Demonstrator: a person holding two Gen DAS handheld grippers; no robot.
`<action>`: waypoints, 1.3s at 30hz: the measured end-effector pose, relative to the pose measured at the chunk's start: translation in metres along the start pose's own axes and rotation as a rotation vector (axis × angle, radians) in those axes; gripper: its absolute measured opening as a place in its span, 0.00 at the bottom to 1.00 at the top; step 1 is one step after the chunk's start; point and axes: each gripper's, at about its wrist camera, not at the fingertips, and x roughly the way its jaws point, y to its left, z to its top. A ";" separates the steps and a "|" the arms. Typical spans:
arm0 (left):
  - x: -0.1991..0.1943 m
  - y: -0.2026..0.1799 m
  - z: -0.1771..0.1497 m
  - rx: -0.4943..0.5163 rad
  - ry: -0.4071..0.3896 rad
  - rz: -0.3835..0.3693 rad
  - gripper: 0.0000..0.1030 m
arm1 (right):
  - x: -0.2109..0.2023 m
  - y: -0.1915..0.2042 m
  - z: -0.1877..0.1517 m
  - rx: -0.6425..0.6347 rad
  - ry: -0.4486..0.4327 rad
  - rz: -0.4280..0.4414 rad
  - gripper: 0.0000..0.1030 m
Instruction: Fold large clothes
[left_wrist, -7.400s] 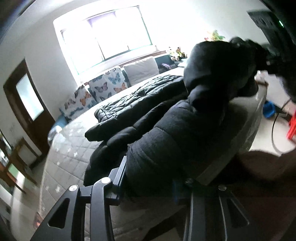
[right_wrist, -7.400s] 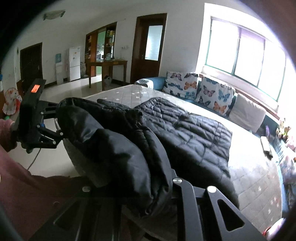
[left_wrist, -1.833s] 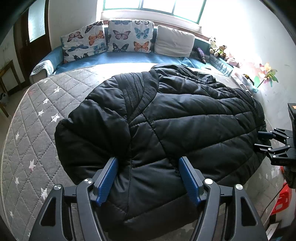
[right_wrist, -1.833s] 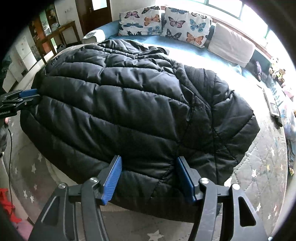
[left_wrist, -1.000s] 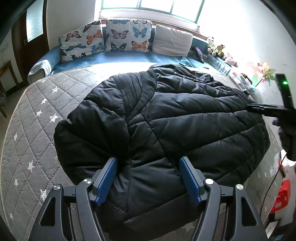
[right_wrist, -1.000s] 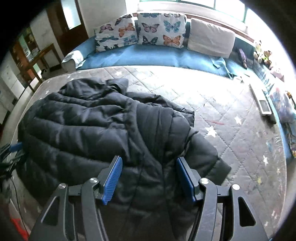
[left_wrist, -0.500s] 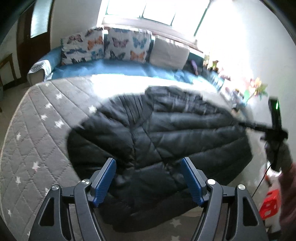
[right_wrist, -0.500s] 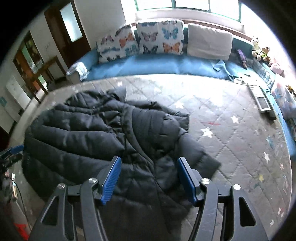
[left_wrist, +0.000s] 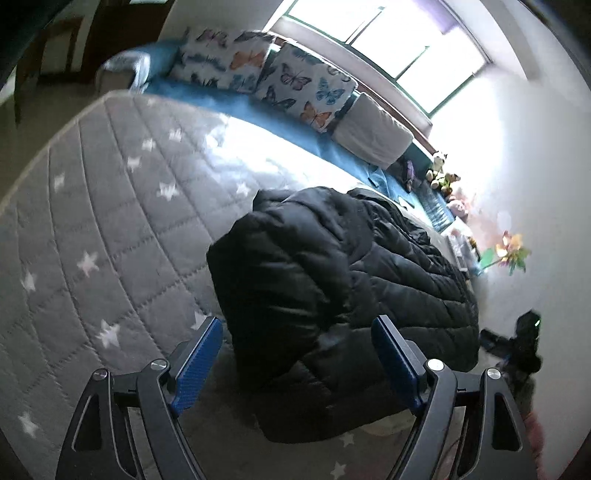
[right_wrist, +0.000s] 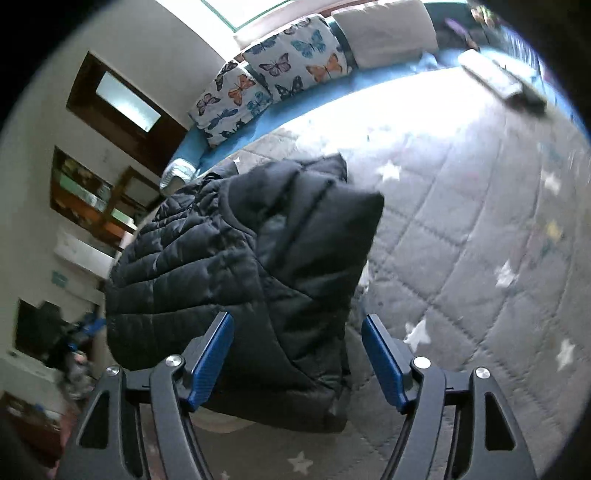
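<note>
A black puffer jacket (left_wrist: 332, 295) lies folded in a thick bundle on the grey star-quilted mattress (left_wrist: 110, 221). My left gripper (left_wrist: 297, 356) hovers just short of the jacket's near edge. Its jaws are opening and the blue pads (left_wrist: 199, 358) stand clear of the fabric. The right wrist view shows the same jacket (right_wrist: 240, 266) from its other end. My right gripper (right_wrist: 297, 356) is also opening, its pads (right_wrist: 384, 362) either side of the near corner without pressing it. Each gripper shows small and blurred in the other's view: the right gripper (left_wrist: 517, 343), the left gripper (right_wrist: 85, 328).
Butterfly cushions (left_wrist: 258, 70) and a white pillow (left_wrist: 373, 136) line the blue bench under the window. Soft toys (left_wrist: 443, 177) and a pinwheel (left_wrist: 509, 254) sit along the wall side. A long flat device (right_wrist: 498, 81) lies at the mattress's far corner. Bare mattress (right_wrist: 480, 240) spreads beside the jacket.
Both grippers have drawn back from the jacket's edge and rolled, so the views tilt. Their jaws stand wider. The jacket stays lying on the mattress.
</note>
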 end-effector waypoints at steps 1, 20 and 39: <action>0.005 0.002 -0.002 -0.017 0.003 -0.016 0.85 | 0.003 -0.002 0.000 0.011 0.006 0.008 0.77; 0.073 0.038 0.014 -0.167 0.067 -0.133 0.95 | 0.051 -0.020 0.016 0.103 0.121 0.162 0.97; 0.120 0.038 0.018 -0.285 0.162 -0.271 0.95 | 0.052 -0.017 0.017 0.073 0.174 0.201 1.00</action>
